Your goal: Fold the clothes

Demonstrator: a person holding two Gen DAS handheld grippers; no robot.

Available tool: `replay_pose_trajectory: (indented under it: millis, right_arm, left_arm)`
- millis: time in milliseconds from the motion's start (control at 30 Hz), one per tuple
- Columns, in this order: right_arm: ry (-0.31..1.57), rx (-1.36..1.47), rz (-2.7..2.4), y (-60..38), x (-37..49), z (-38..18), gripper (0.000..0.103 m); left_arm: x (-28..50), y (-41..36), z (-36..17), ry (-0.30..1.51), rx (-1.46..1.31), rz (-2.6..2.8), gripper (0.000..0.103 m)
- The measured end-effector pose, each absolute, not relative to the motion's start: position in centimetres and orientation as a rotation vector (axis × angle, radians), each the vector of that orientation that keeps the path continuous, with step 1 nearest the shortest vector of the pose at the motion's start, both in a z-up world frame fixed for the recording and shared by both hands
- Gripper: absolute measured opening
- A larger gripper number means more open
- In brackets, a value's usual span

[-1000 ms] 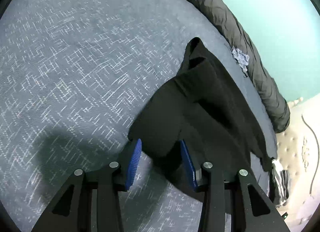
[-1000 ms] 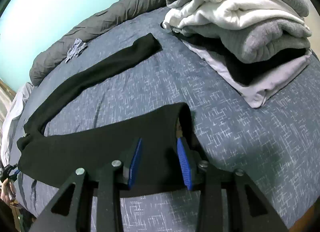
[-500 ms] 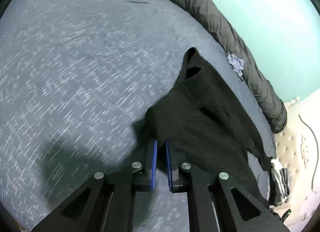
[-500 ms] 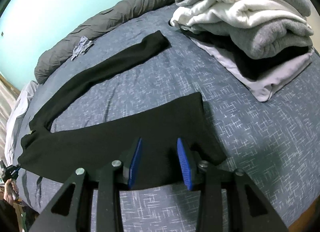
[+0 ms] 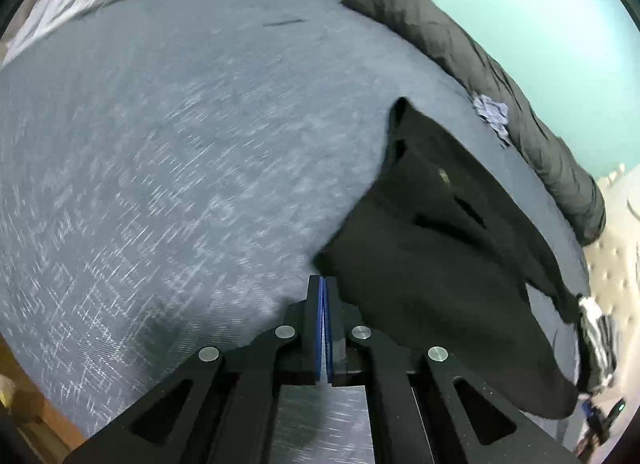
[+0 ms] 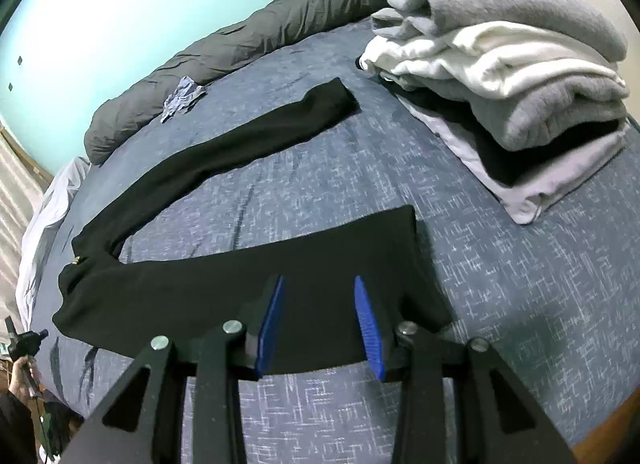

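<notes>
Black trousers (image 6: 248,288) flat on bed, folded stack (image 6: 520,76) only in right view, left fingers (image 5: 323,296) clenched empty, right fingers (image 6: 362,304) opening.

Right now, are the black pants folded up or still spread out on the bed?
Mostly spread out. In the right wrist view the black pants lie flat on the bed, both legs stretched long and splayed apart, neither laid over the other.

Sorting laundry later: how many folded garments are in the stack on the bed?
5 visible: grey top, white, grey, black, pale lilac bottom; others may hide.
</notes>
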State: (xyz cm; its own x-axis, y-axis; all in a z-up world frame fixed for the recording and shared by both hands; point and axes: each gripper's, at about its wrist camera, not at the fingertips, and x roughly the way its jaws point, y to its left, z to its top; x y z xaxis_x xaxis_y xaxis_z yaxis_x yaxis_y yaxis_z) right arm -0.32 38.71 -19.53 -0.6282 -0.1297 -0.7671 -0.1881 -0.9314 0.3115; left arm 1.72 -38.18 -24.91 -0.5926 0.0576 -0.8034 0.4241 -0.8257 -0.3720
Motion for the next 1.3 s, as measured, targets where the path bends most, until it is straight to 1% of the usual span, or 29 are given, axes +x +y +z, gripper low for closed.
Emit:
replay_pose_trajectory:
  millis: [33,133,200,233,267,433,467,500,567,733,833,900,967,1067,1167,1300]
  right_arm:
    - [0.579,-1.337,2.755,38.5,-0.6,-19.4,0.046]
    - [0.597,-1.345,2.777,37.8,-1.8,-18.9,0.047]
    - [0.614,-1.368,2.786,37.2,-3.0,-18.8,0.048]
    - [0.627,-1.382,2.790,36.9,-3.8,-18.8,0.049]
    - [0.639,-1.394,2.791,36.6,-4.4,-18.8,0.050]
    - [0.664,-1.466,2.782,34.9,-8.7,-20.0,0.053]
    - [0.667,-1.481,2.779,34.6,-9.7,-20.3,0.053]
    - [0.672,-1.494,2.776,34.3,-10.8,-20.7,0.053]
    - [0.681,-1.509,2.770,33.9,-12.6,-21.3,0.053]
    - [0.741,-1.531,2.759,32.8,-17.4,-23.2,0.055]
    - [0.732,-1.556,2.760,31.8,-19.6,-24.0,0.056]
    - [0.719,-1.579,2.764,31.2,-21.0,-24.4,0.056]
    - [0.719,-1.601,2.766,30.8,-22.5,-25.0,0.057]
    - [0.731,-1.591,2.755,30.8,-24.2,-25.5,0.058]
    - [0.810,-1.566,2.732,31.4,-25.7,-26.2,0.058]
    - [0.888,-1.517,2.685,32.4,-27.2,-27.4,0.058]
  left_arm:
    - [1.3,-37.3,-24.3,0.778,1.291,-2.515,0.000]
    - [-0.6,-34.3,-22.4,0.692,1.295,-2.579,0.002]
    - [-1.9,-32.2,-21.2,0.700,1.285,-2.628,0.018]
    - [-2.8,-31.2,-20.9,0.703,1.283,-2.645,0.023]
    - [-3.8,-30.0,-20.6,0.698,1.285,-2.666,0.031]
    - [-8.5,-23.1,-20.0,0.637,1.318,-2.765,0.034]
    - [-9.3,-21.9,-20.0,0.639,1.319,-2.780,0.041]
    - [-10.1,-20.7,-20.1,0.640,1.320,-2.791,0.051]
    - [-11.2,-18.6,-20.8,0.635,1.324,-2.807,0.059]
    - [-14.1,-13.8,-24.2,0.625,1.345,-2.824,0.059]
    - [-15.0,-12.1,-26.0,0.631,1.341,-2.826,0.066]
    - [-15.3,-11.2,-27.0,0.629,1.340,-2.833,0.074]
    - [-15.7,-10.5,-27.7,0.593,1.339,-2.841,0.077]
    - [-16.1,-9.9,-28.5,0.563,1.345,-2.847,0.079]
    - [-16.0,-9.7,-29.1,0.554,1.326,-2.837,0.085]
    - [-16.4,-8.9,-29.7,0.510,1.328,-2.841,0.090]
